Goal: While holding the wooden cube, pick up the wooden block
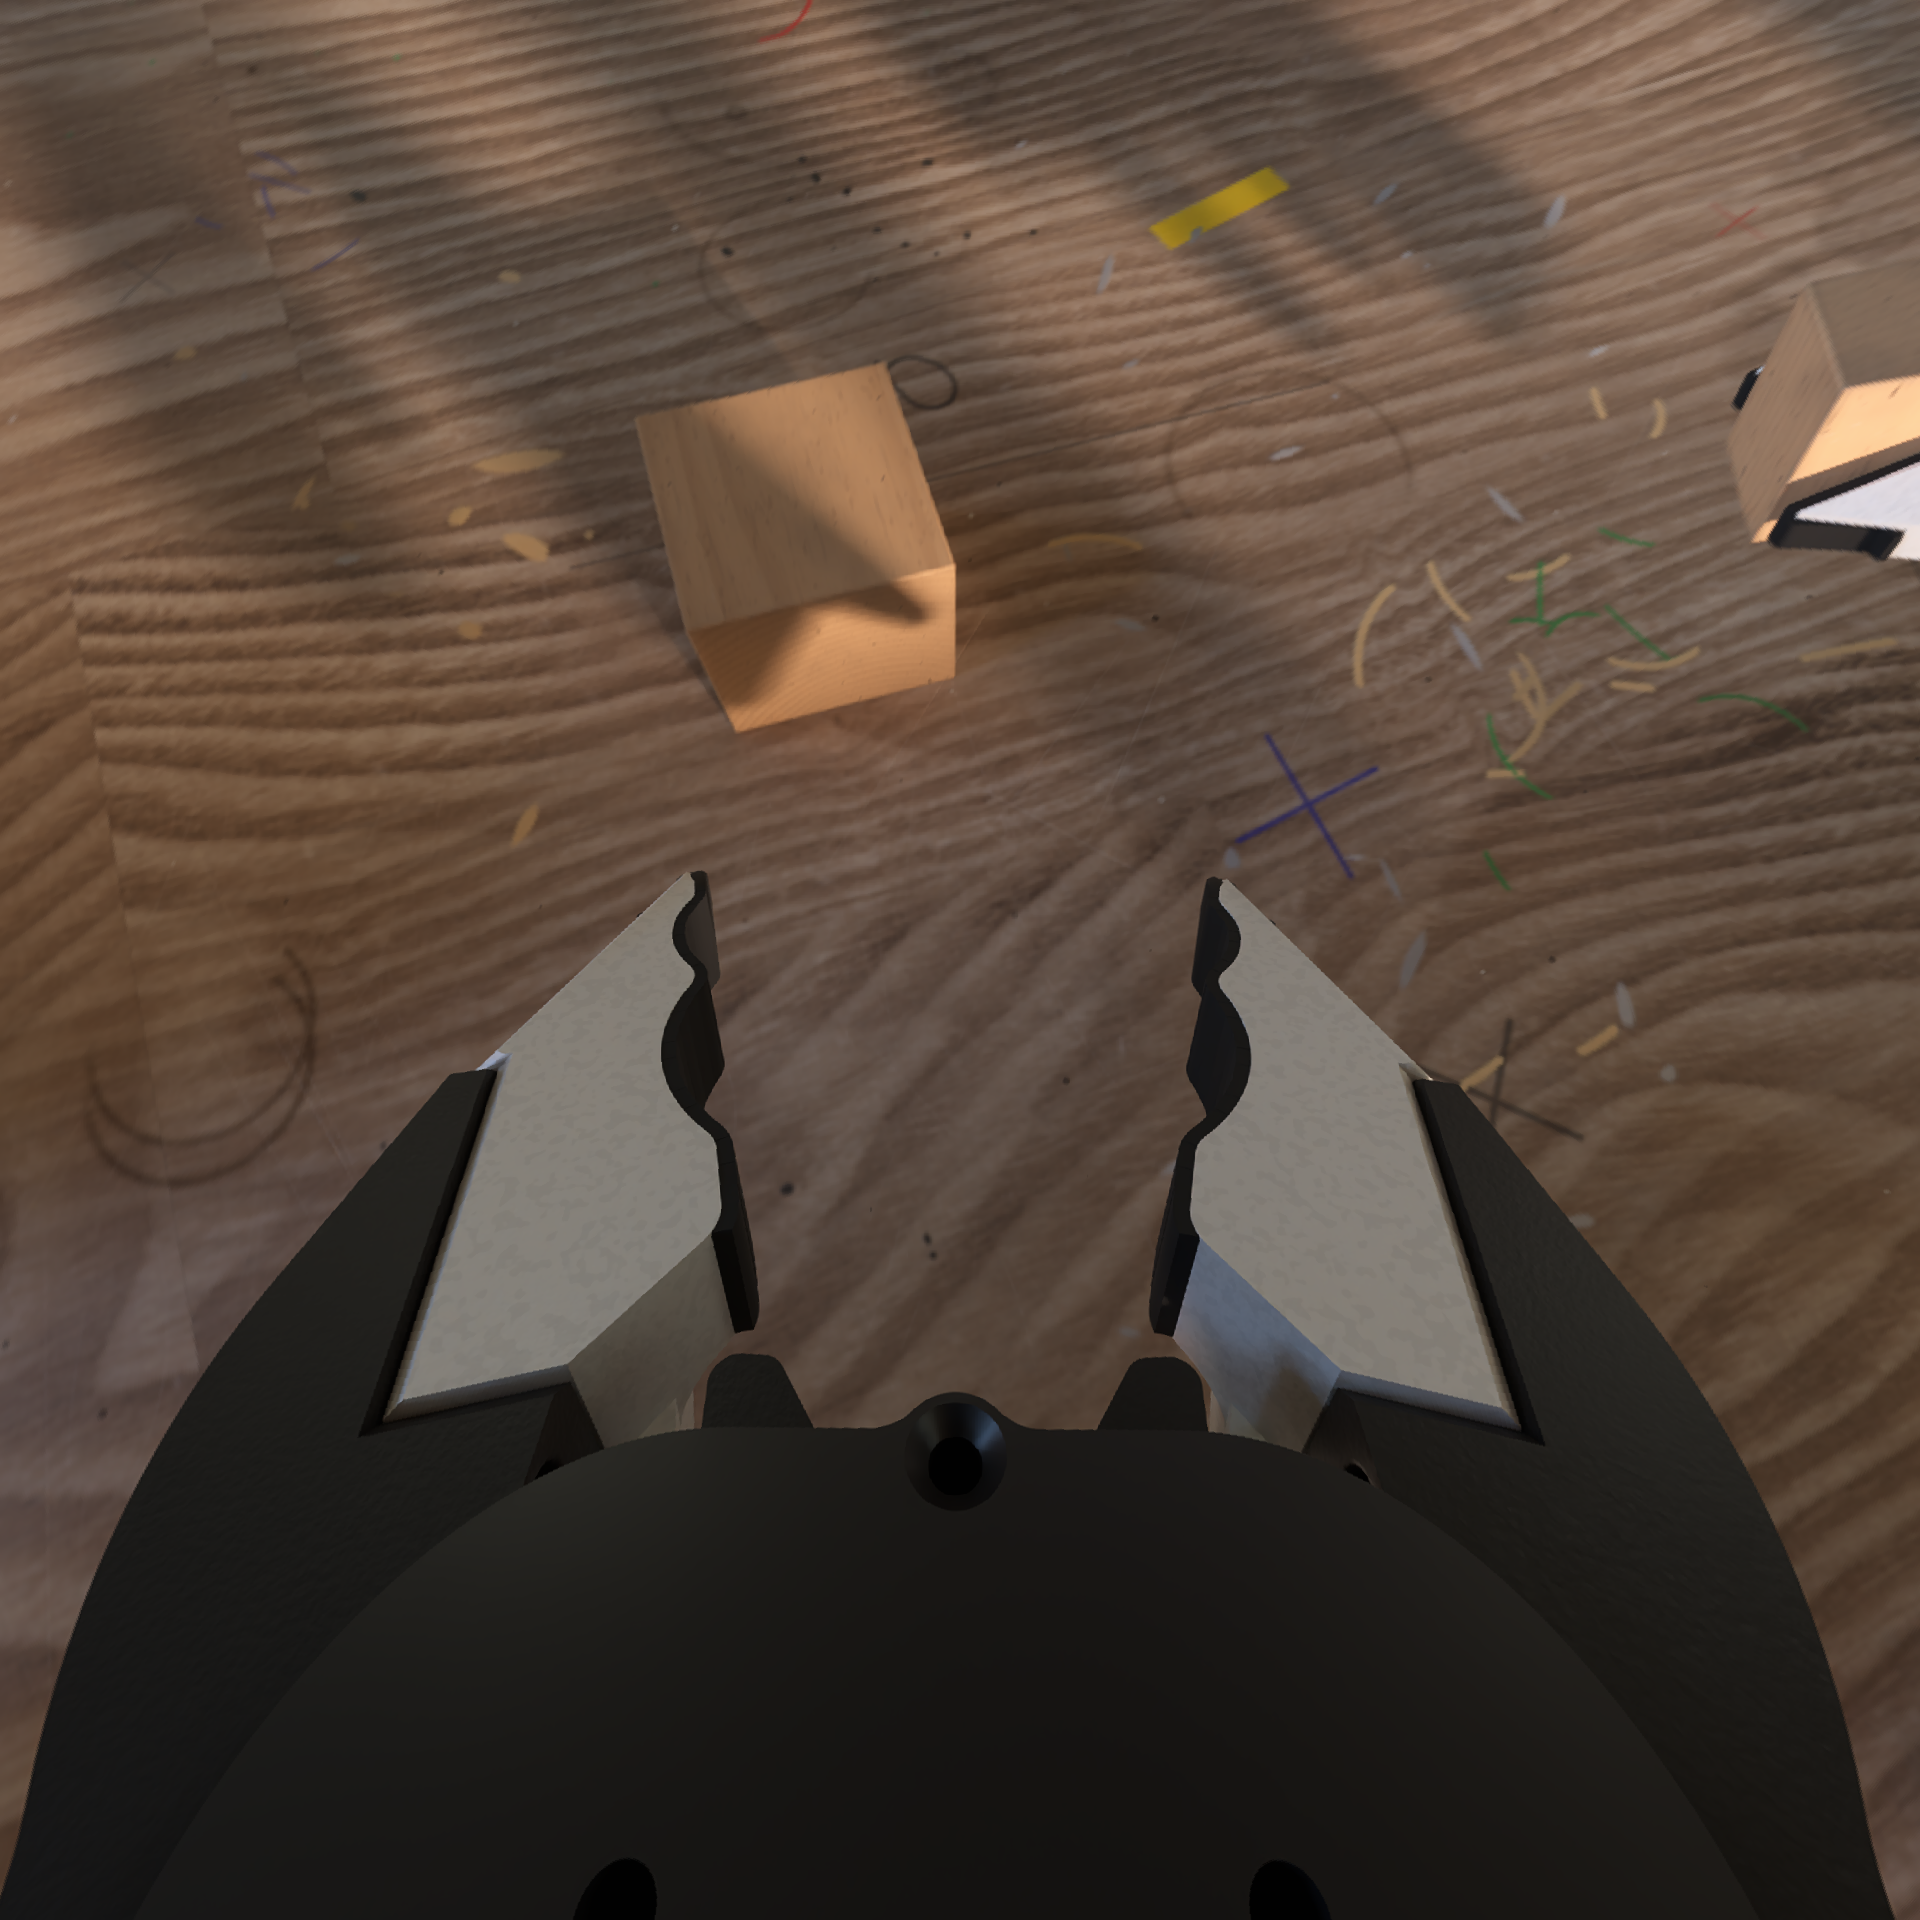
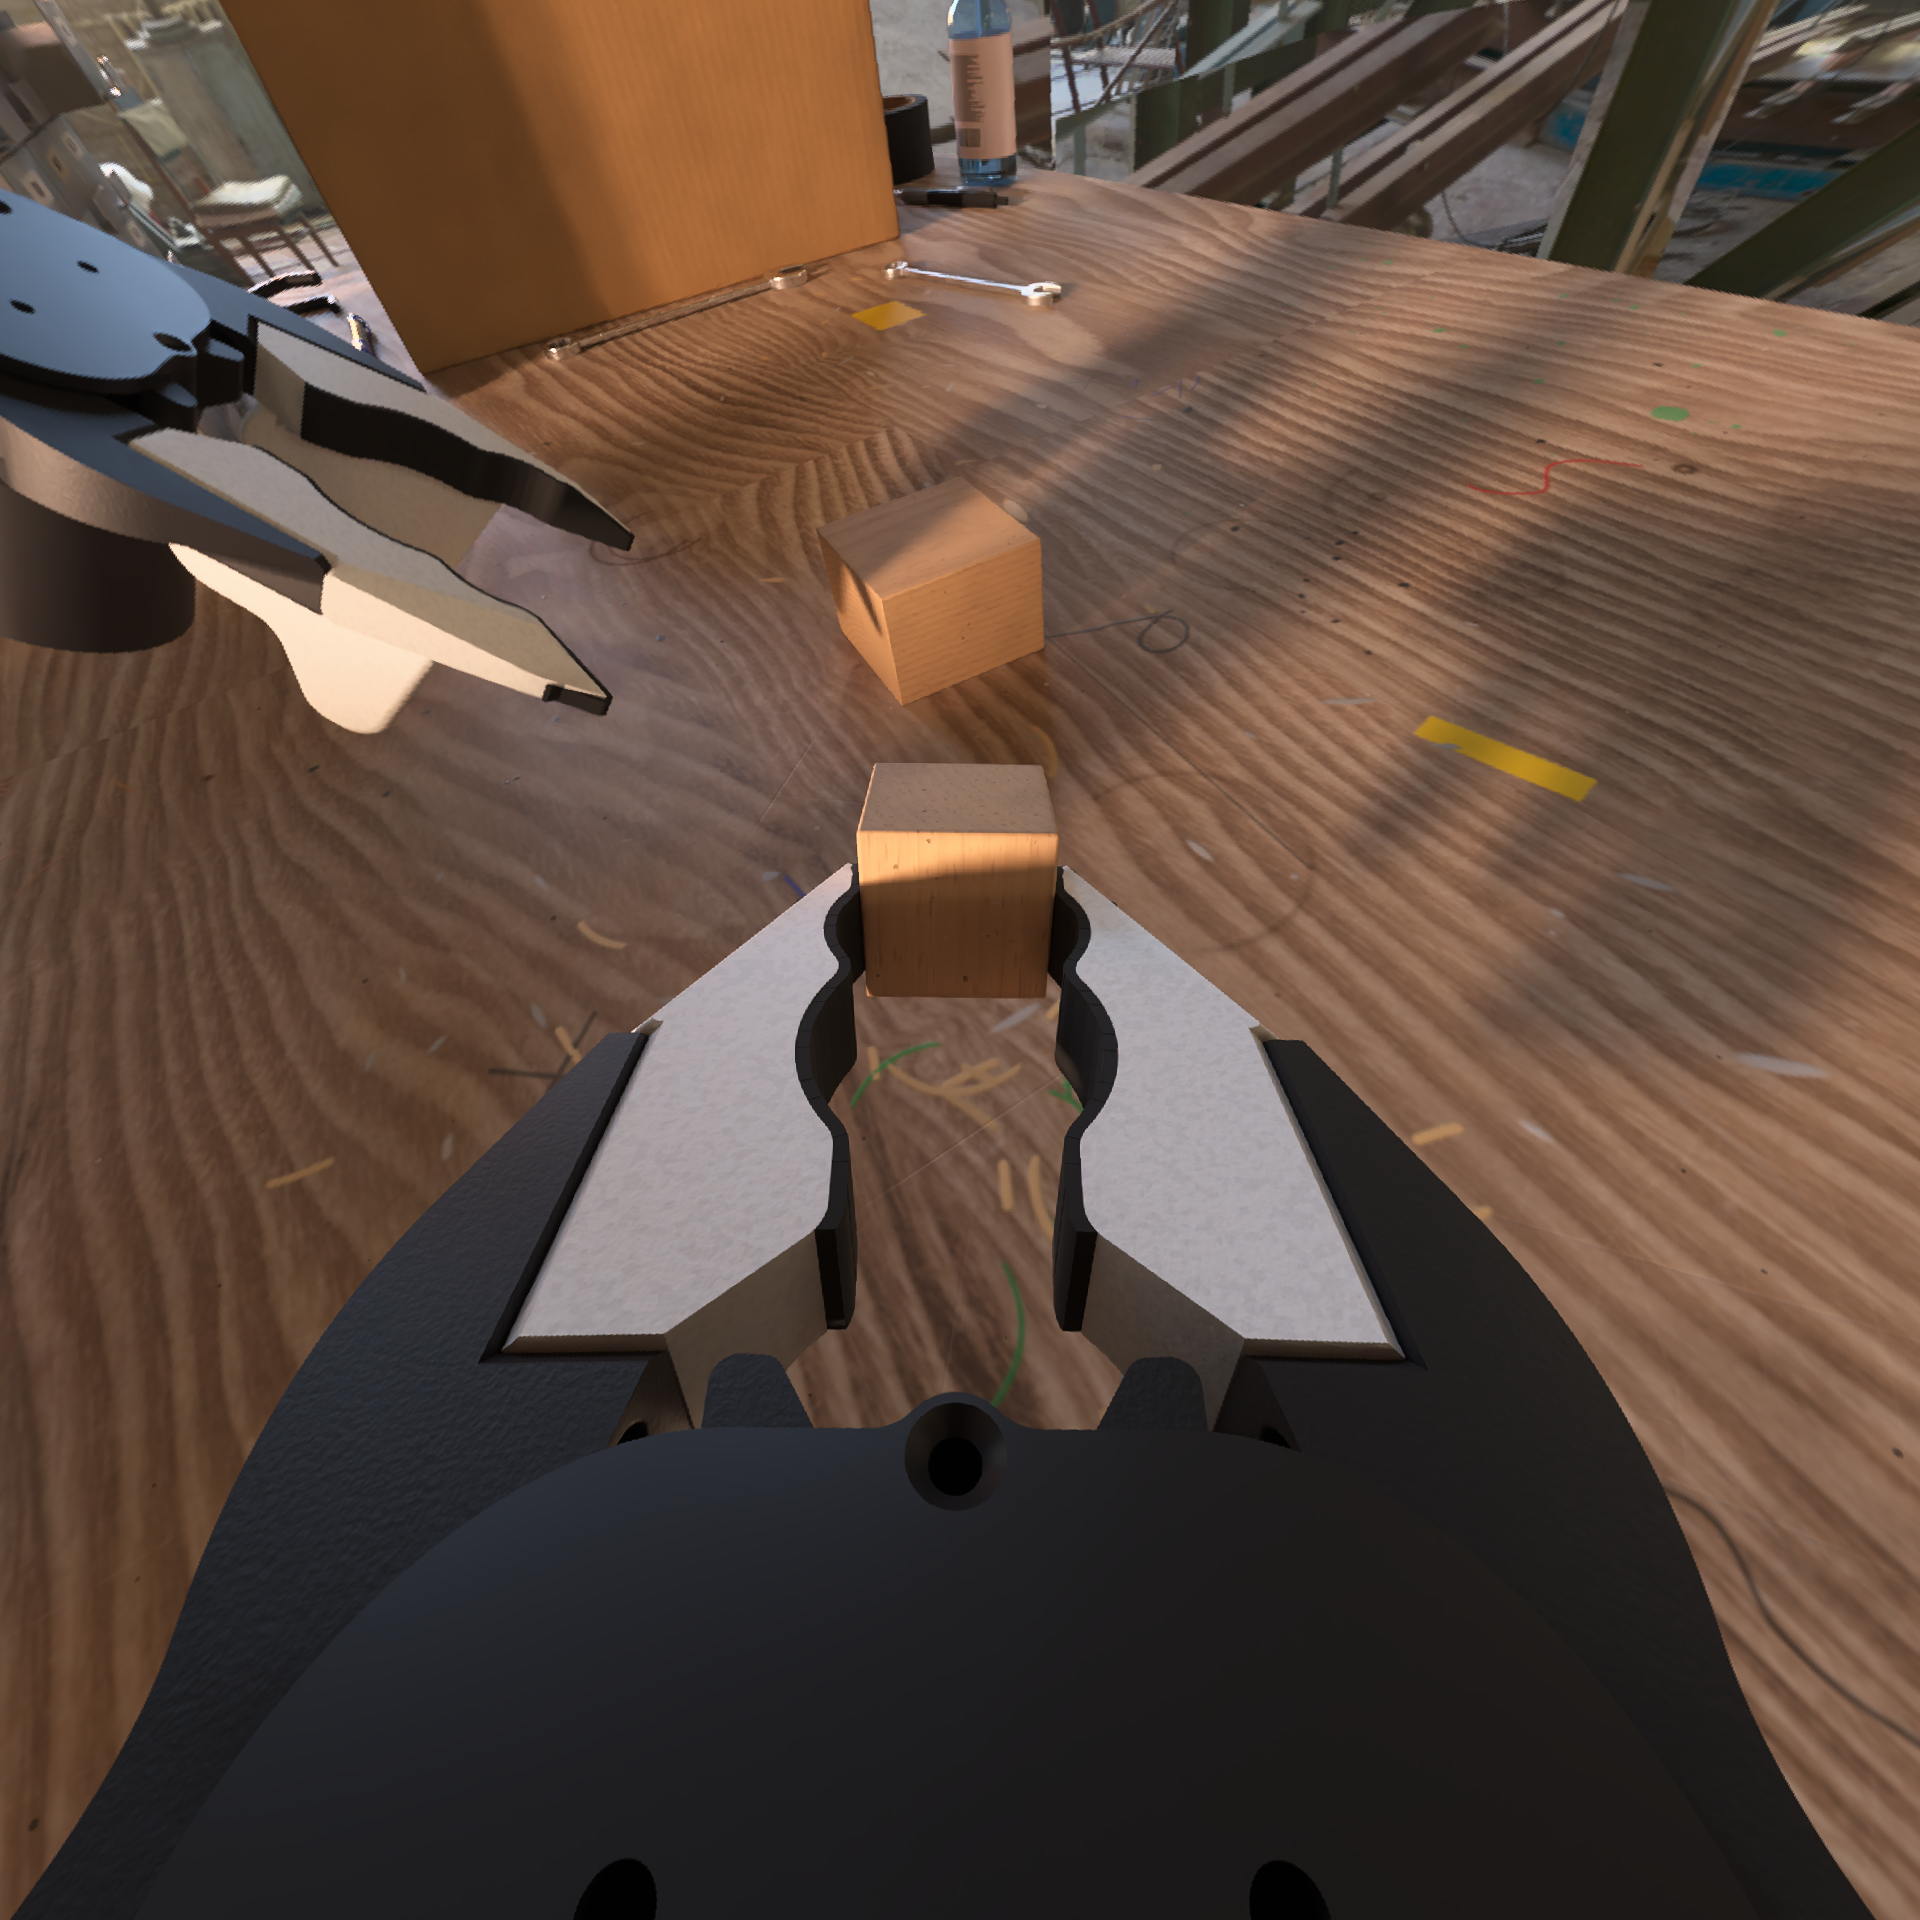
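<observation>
My right gripper (image 2: 956,894) is shut on a small wooden cube (image 2: 954,883) and holds it above the table. The cube also shows at the right edge of the left wrist view (image 1: 1829,405), between the right gripper's fingertips. A larger wooden block (image 1: 800,540) lies on the wooden table ahead of my left gripper (image 1: 954,883), slightly to its left. The left gripper is open and empty, above the table and short of the block. In the right wrist view the block (image 2: 935,587) lies beyond the held cube, with the left gripper (image 2: 613,623) to its left.
A large wooden box (image 2: 561,156) stands at the back left. Wrenches (image 2: 977,281), a roll of black tape (image 2: 909,130), a pen (image 2: 951,195) and a bottle (image 2: 982,94) lie near it. Yellow tape strips (image 2: 1507,758) and shavings mark the tabletop (image 2: 1455,1039).
</observation>
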`<move>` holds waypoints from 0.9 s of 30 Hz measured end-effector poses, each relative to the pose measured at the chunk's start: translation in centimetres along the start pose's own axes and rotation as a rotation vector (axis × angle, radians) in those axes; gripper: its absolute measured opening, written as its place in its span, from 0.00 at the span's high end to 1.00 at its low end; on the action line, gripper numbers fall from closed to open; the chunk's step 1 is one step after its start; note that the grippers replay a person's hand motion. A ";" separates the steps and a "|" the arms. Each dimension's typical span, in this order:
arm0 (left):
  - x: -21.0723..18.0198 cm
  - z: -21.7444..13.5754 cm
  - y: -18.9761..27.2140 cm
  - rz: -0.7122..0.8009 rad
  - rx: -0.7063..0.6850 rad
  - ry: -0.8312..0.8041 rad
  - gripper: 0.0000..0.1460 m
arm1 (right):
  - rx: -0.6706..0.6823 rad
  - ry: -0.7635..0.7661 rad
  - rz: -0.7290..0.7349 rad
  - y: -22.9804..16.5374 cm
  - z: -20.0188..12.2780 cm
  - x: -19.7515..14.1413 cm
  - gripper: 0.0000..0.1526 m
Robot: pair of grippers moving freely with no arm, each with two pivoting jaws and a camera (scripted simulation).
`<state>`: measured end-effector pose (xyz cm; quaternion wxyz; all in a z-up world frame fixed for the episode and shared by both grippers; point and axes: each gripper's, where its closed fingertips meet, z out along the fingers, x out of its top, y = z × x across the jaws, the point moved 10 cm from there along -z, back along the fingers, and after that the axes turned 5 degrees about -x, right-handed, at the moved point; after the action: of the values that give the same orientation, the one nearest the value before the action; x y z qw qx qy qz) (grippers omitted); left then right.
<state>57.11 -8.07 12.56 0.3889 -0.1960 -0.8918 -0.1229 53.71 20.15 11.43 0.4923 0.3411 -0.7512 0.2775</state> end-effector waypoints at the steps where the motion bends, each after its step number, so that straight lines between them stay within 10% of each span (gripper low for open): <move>1: -0.2 -0.1 0.1 -0.004 0.015 -0.003 0.36 | 0.006 0.000 0.000 0.0 0.1 0.1 0.78; 27: 5.8 11.0 -2.8 -0.277 0.165 -0.075 0.29 | 0.072 0.050 0.146 2.5 -0.3 0.9 0.78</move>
<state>45.16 -5.03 9.29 0.3492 -0.0429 -0.9313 -0.0944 51.59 21.67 12.19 0.4766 0.2959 -0.7512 0.3479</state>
